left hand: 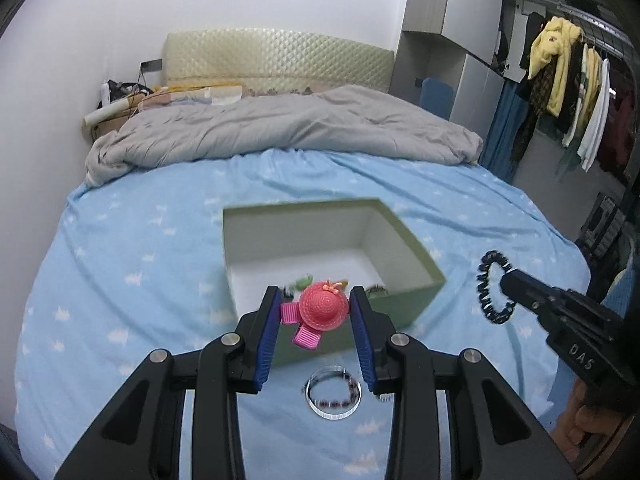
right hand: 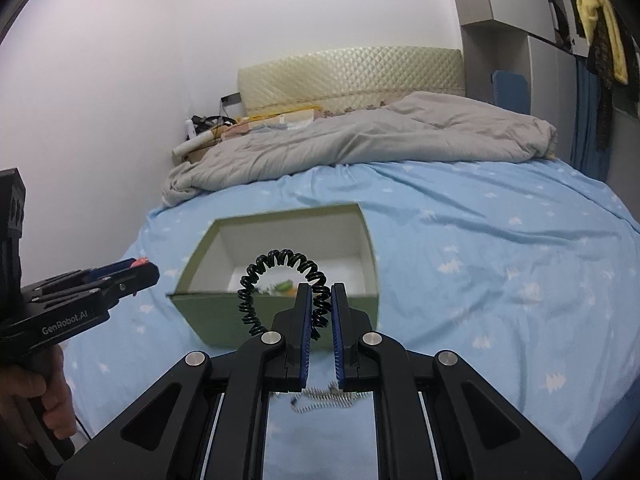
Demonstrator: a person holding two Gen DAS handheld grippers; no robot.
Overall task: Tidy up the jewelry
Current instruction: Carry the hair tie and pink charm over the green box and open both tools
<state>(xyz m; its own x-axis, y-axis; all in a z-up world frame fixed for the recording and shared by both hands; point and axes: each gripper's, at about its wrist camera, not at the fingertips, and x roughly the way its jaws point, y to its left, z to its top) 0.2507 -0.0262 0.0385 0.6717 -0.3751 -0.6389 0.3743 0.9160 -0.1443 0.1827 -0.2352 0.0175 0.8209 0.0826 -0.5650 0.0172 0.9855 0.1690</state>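
— What did the left tool (left hand: 317,312) have?

— It held a pink hat hair clip (left hand: 320,306) between its blue pads, the jaws closed only as far as the clip's width. It hung over the near wall of the green box (left hand: 412,300), which sat on the blue bed sheet (left hand: 140,248).

— And the right tool (right hand: 321,312)?

— Its jaws were nearly together, pinching a black coiled hair tie (right hand: 280,264) that stood up in a loop in front of the box's near wall.

— Anything in the box?

— A few small pieces lay on its white floor, too blurred to name. A clear bangle (left hand: 333,394) with a beaded bracelet lay on the sheet below the left tool, and a silver chain (right hand: 324,400) lay below the right one.
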